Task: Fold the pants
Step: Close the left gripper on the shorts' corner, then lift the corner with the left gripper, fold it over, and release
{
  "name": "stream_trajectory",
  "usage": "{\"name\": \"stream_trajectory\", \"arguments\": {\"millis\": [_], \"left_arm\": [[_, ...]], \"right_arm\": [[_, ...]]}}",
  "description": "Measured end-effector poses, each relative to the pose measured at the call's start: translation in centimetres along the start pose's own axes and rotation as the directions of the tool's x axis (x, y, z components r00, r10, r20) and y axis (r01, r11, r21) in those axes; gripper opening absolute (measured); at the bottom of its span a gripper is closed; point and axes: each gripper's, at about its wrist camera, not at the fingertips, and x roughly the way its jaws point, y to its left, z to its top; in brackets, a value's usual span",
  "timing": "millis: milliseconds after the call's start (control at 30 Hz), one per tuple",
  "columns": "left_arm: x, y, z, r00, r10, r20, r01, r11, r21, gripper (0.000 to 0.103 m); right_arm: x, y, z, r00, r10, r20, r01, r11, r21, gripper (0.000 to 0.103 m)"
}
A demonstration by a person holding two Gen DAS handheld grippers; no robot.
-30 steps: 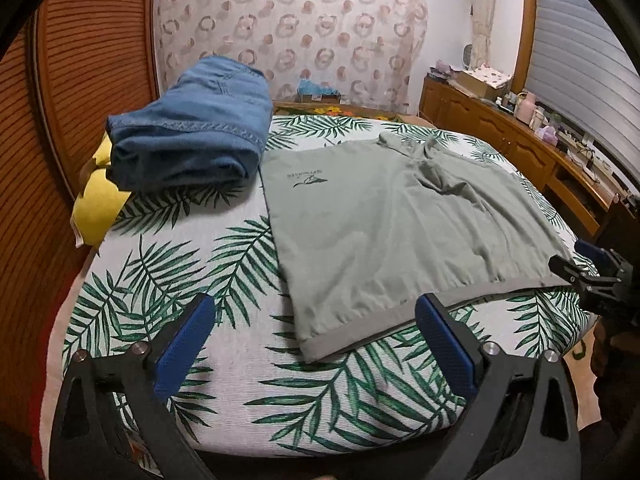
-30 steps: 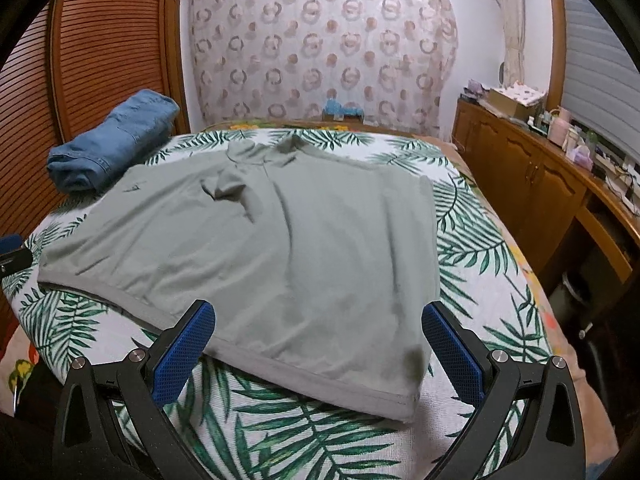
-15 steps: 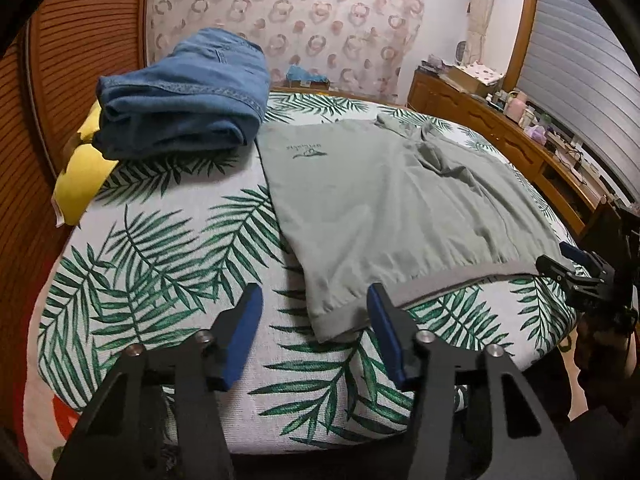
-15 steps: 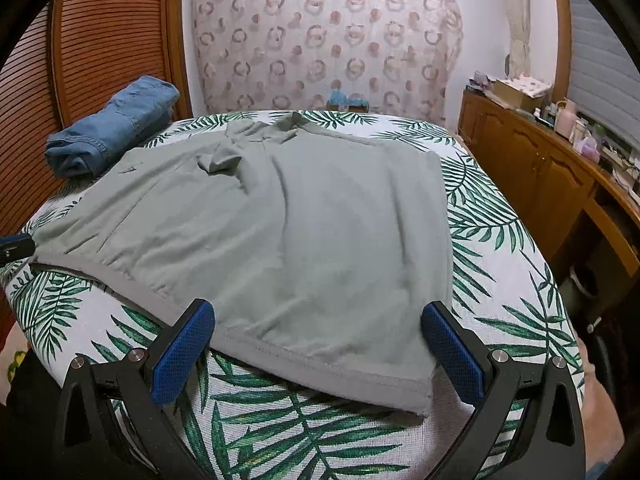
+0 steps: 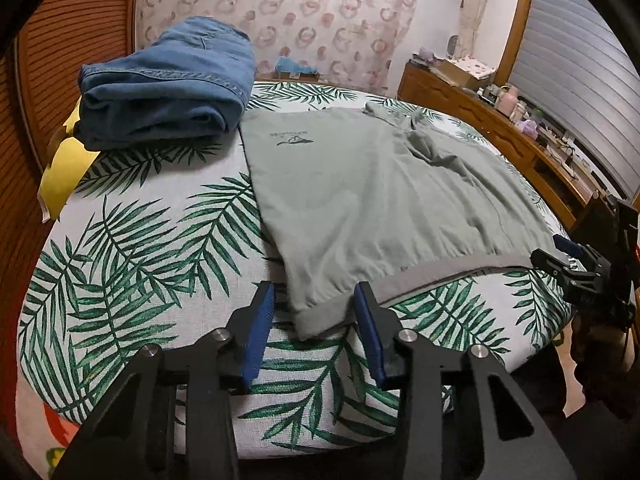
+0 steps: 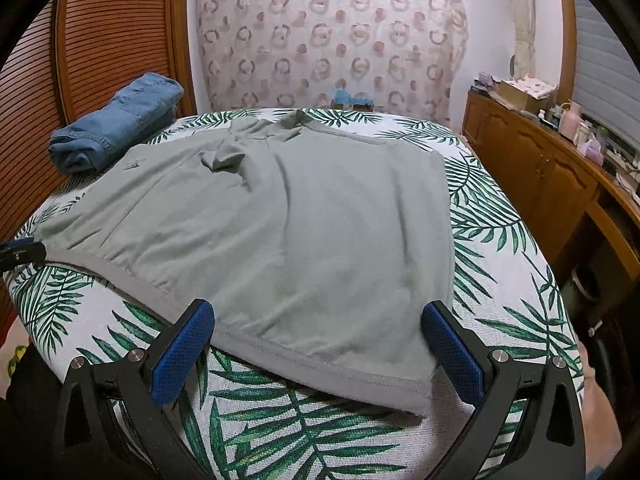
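Observation:
Grey-green pants [image 5: 372, 196] lie spread flat on the palm-leaf bedspread [image 5: 132, 248], waistband hem towards me. They also show in the right wrist view [image 6: 288, 232]. My left gripper [image 5: 314, 312] is partly closed, its blue pads on either side of the near left hem corner, with a gap still showing. My right gripper [image 6: 316, 344] is wide open, low over the near right part of the hem, and holds nothing. It also shows at the right edge of the left wrist view [image 5: 568, 258].
Folded blue jeans [image 5: 164, 84] rest on a yellow item [image 5: 64, 168] at the bed's far left, by a wooden slatted door [image 6: 100, 60]. A wooden dresser [image 6: 552, 176] with clutter runs along the right. A patterned curtain [image 6: 332, 40] hangs behind.
My left gripper has narrowed from wide open and moved down onto the left hem corner. My right gripper has moved forward and lower over the right hem, still wide open.

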Motion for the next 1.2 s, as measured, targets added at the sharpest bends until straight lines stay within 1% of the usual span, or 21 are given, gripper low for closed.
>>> {"name": "stream_trajectory", "arguments": {"millis": [33, 100, 233, 267, 300, 400, 467, 600, 700, 767, 867, 967, 1100, 1200], "left_arm": [[0.1, -0.2, 0.1, 1.0, 0.0, -0.001, 0.0, 1.0, 0.01, 0.033], [0.1, -0.3, 0.2, 1.0, -0.02, 0.004, 0.02, 1.0, 0.012, 0.015], [-0.7, -0.8, 1.1, 0.997, -0.069, 0.034, 0.069, 0.997, 0.018, 0.011], [-1.0, -1.1, 1.4, 0.996, -0.077, 0.043, 0.076, 0.997, 0.026, 0.008], [-1.3, -1.4, 1.7, 0.995, -0.085, 0.05, 0.083, 0.996, 0.036, 0.006], [-2.1, -2.7, 2.7, 0.991, -0.112, 0.071, 0.107, 0.992, 0.072, 0.006], [-2.4, -3.7, 3.5, 0.987, -0.14, 0.077, 0.132, 0.986, 0.096, 0.006], [-2.3, -5.5, 5.0, 0.983, -0.162, 0.085, 0.149, 0.978, 0.148, 0.005], [-2.0, -6.7, 5.9, 0.979, -0.187, 0.083, 0.171, 0.97, 0.171, 0.005], [-1.6, -7.6, 6.7, 0.976, -0.201, 0.081, 0.183, 0.965, 0.188, 0.005], [-1.1, -8.8, 7.5, 0.974, -0.215, 0.072, 0.197, 0.96, 0.2, 0.005], [-0.4, -10.0, 8.4, 0.973, -0.223, 0.059, 0.205, 0.954, 0.216, 0.005], [-0.3, -11.9, 9.5, 0.967, -0.25, 0.053, 0.231, 0.943, 0.24, 0.005], [-0.4, -13.5, 10.1, 0.959, -0.28, 0.049, 0.258, 0.93, 0.262, 0.005]], "right_arm": [[0.0, 0.0, 0.0, 1.0, 0.001, 0.0, -0.001, 1.0, -0.003, 0.103], [0.8, 0.1, 0.8, 1.0, 0.003, -0.001, -0.003, 1.0, -0.012, 0.103], [0.9, 0.1, 0.8, 1.0, 0.009, -0.004, -0.009, 1.0, -0.021, 0.103], [0.9, 0.1, 0.8, 1.0, 0.01, -0.006, -0.01, 1.0, -0.021, 0.103], [1.0, 0.0, 0.8, 1.0, 0.011, -0.01, -0.011, 1.0, -0.02, 0.103], [0.8, 0.1, 1.0, 0.999, 0.015, -0.035, -0.016, 1.0, -0.021, 0.103], [0.6, 0.0, 1.2, 0.999, 0.021, -0.043, -0.023, 0.999, -0.027, 0.1], [0.0, -0.6, 1.3, 0.998, 0.032, -0.047, -0.033, 0.999, -0.021, 0.094], [-0.2, -1.2, 1.5, 0.998, 0.04, -0.05, -0.04, 0.999, -0.009, 0.084], [-0.1, -1.5, 1.5, 0.997, 0.047, -0.056, -0.047, 0.999, -0.001, 0.076], [-0.2, -1.6, 1.4, 0.997, 0.045, -0.064, -0.046, 0.999, -0.009, 0.066], [-0.4, -2.0, 1.6, 0.997, 0.045, -0.064, -0.045, 0.999, -0.009, 0.062], [-0.7, -2.2, 1.8, 0.997, 0.039, -0.059, -0.039, 0.999, -0.001, 0.06], [-1.1, -2.7, 1.7, 0.997, 0.043, -0.056, -0.043, 0.999, 0.013, 0.054]]}}
